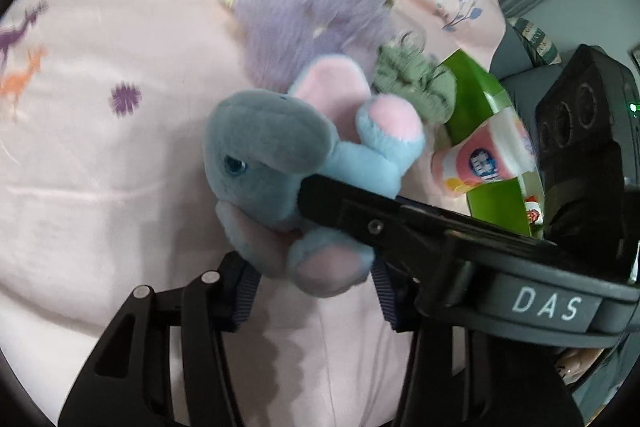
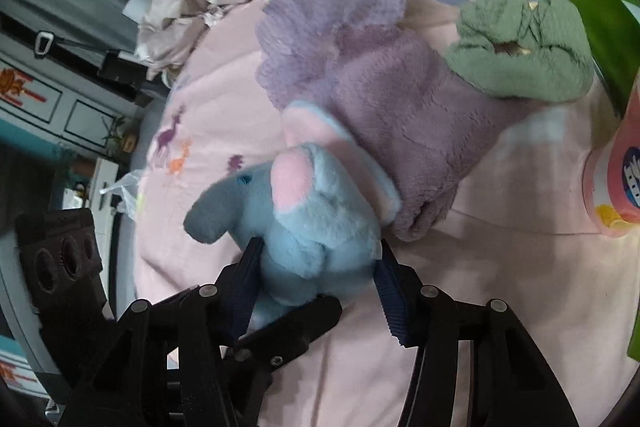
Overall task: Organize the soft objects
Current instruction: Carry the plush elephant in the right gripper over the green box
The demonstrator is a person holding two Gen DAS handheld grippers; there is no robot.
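Nearest us, our left gripper (image 1: 312,267) and right gripper (image 2: 316,287) both appear clamped on the toy elephant (image 2: 308,227), lifted off the pink sheet (image 2: 460,287), presumably for a handover. Beyond, at twelve o'clock, the purple towel (image 2: 384,99); at two, the green cloth (image 2: 520,67).

You read "DAS" in white letters on right hand-held gripper (image 1: 304,193) grey housing; pink pack (image 1: 484,163) label unreadable.

Both grippers angle steeply downward, the left gripper (image 1: 316,267) and the right gripper (image 2: 316,279) each half-spread with pads pressing plush between them.
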